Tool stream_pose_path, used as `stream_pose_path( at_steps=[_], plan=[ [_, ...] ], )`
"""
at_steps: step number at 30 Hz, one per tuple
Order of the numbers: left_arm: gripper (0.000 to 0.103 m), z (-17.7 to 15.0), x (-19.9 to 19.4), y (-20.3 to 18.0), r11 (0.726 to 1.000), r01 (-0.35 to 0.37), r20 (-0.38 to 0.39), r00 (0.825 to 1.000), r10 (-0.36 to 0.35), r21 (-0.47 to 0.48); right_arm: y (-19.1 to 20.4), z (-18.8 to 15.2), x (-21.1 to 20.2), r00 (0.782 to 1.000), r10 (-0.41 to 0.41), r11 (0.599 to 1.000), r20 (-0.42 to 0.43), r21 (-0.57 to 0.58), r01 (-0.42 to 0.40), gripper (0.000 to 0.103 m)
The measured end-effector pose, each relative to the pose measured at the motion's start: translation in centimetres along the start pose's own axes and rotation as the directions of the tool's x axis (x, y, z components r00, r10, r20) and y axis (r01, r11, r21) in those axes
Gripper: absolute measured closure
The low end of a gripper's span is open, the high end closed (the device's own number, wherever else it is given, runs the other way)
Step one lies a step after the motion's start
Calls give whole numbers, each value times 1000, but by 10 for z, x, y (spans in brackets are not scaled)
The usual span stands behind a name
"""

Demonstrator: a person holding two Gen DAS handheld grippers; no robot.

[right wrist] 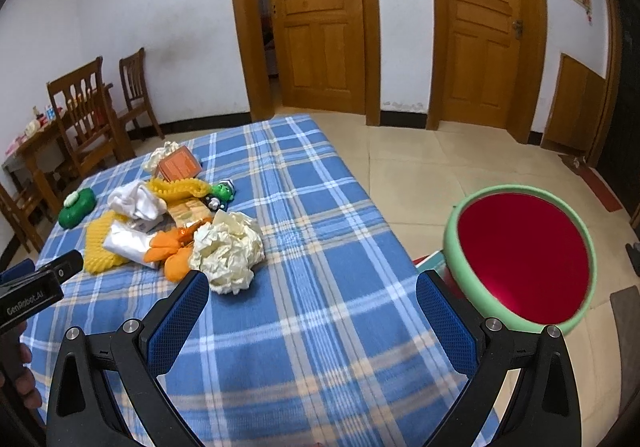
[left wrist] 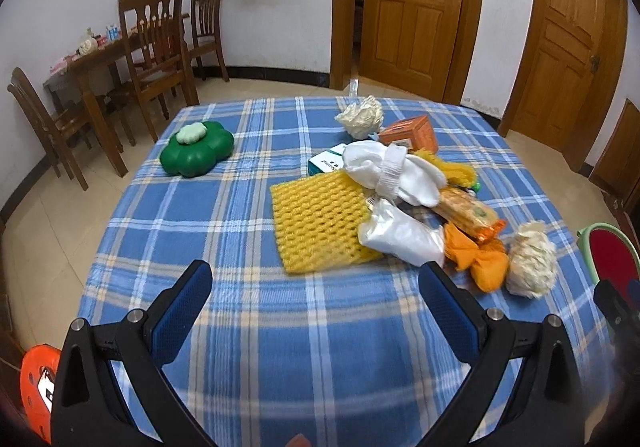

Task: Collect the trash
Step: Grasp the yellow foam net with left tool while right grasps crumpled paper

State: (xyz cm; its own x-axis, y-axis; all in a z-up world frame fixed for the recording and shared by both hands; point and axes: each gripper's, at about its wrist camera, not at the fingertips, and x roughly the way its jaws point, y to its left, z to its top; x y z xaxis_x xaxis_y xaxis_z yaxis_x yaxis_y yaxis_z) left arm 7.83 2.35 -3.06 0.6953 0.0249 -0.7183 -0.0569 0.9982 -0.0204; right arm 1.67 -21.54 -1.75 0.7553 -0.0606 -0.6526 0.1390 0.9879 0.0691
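A pile of trash lies on the blue plaid table (left wrist: 248, 327): a yellow foam net (left wrist: 316, 223), a white cloth (left wrist: 392, 171), a white plastic bag (left wrist: 400, 235), a snack wrapper (left wrist: 472, 215), an orange wrapper (left wrist: 480, 259), an orange box (left wrist: 412, 133) and two crumpled paper balls (left wrist: 530, 261) (left wrist: 360, 115). My left gripper (left wrist: 316, 283) is open and empty, just short of the foam net. My right gripper (right wrist: 312, 291) is open and empty, its left finger beside the near paper ball (right wrist: 228, 251). A red bin with a green rim (right wrist: 520, 255) stands off the table's right edge.
A green flower-shaped container (left wrist: 196, 149) sits at the table's far left. Wooden chairs (left wrist: 160, 47) and a side table stand by the left wall. Two wooden doors (right wrist: 484, 35) are behind. An orange object (left wrist: 36, 387) is at lower left.
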Motion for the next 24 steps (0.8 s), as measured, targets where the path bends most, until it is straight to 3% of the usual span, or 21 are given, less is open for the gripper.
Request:
stream_pose_path(
  at_steps=[11,17,20,22,24],
  plan=[
    [4,25,55,14,998,-44,-65,997,41,-44,15,10,48,994,57,998,-93,-30,-60,0],
    [25,25,83,22,995,1,-147,989,-16,-103,19,10,53,992,80,996,-94,-39,-83,0],
    [33,22,85,24,990,41,-141,988,-60,-133,18,11,55,991,89,995,-98,-37,-92,2],
    [46,22,84,22,989,71,-140,986,-89,-128,18,11,54,989,110,993,-103,-30,-114,6],
    [52,22,84,20,987,95,-138,984,-113,-130,20,12,55,987,125,991,-104,-27,-128,11]
  ],
)
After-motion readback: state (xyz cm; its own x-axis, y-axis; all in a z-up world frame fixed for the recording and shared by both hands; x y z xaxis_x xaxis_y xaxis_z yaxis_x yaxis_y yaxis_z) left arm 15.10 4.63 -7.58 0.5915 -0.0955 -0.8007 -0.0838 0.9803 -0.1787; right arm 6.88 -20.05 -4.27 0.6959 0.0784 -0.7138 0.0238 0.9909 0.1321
